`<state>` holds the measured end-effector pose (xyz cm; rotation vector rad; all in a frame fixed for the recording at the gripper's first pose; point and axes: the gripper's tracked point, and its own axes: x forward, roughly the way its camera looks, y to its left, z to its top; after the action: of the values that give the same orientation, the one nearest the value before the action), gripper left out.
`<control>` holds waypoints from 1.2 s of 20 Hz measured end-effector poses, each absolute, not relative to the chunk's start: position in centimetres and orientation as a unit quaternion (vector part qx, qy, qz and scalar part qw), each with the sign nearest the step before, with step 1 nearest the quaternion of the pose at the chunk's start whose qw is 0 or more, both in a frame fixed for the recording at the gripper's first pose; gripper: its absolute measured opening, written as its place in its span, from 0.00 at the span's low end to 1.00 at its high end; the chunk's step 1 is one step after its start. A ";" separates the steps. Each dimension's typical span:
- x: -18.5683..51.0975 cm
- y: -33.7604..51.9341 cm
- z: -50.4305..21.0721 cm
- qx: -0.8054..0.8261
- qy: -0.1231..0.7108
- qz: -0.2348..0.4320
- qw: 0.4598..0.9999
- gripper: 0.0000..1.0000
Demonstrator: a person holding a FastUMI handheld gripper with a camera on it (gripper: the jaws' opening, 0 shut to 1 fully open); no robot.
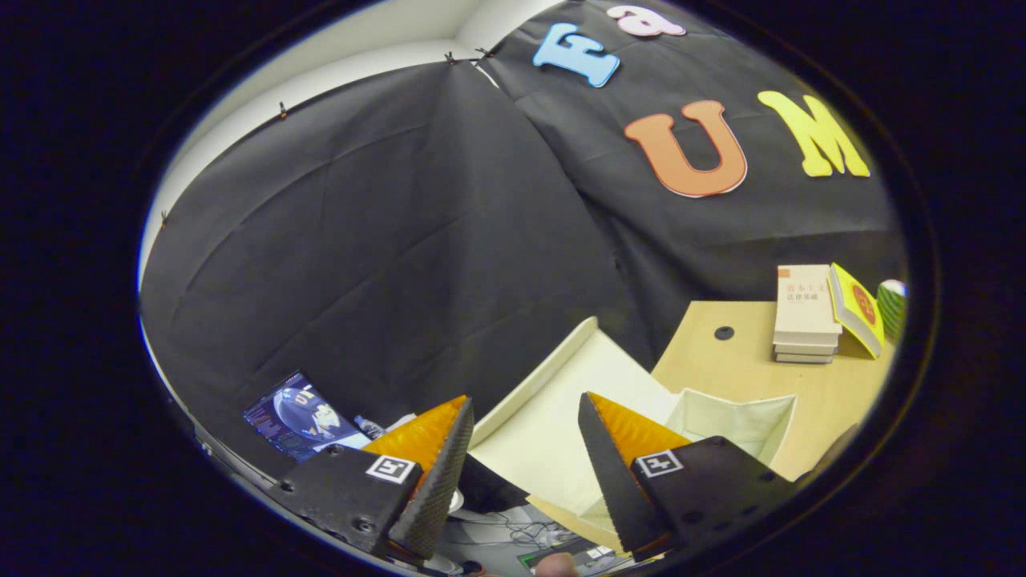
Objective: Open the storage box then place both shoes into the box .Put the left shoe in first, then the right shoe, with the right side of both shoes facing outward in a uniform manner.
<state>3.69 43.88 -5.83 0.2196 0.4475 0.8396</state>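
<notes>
The gripper is held up in the air, and its two fingers stand wide apart with nothing between them. Through the gap between the fingers one sees the raised lid of the storage box, a pale cream panel that leans up and away toward 12 o'clock. The box itself is a pale fabric one and it is open; its inner walls show just beyond the right finger, toward 2 o'clock from the fingertips. I cannot tell from here what lies at the bottom of the box, because the right finger covers the lower part.

The box stands on a light wooden table. On this table, farther toward 2 o'clock and well apart from the box, there is a stack of books, and a yellow book leans against its right side. Just beside the yellow book is a round green striped object, too small to name.

Beyond the left finger, toward 10 o'clock, a lit screen stands low against the black cloth wall. Below the fingers, at 6 o'clock, some thin cables lie on a lower surface.
</notes>
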 end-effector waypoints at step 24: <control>5.0 -1.7 -15.2 0.026 0.235 0.053 0.970 0.99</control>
<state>5.04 -1.68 -15.21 0.0516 0.4747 0.1078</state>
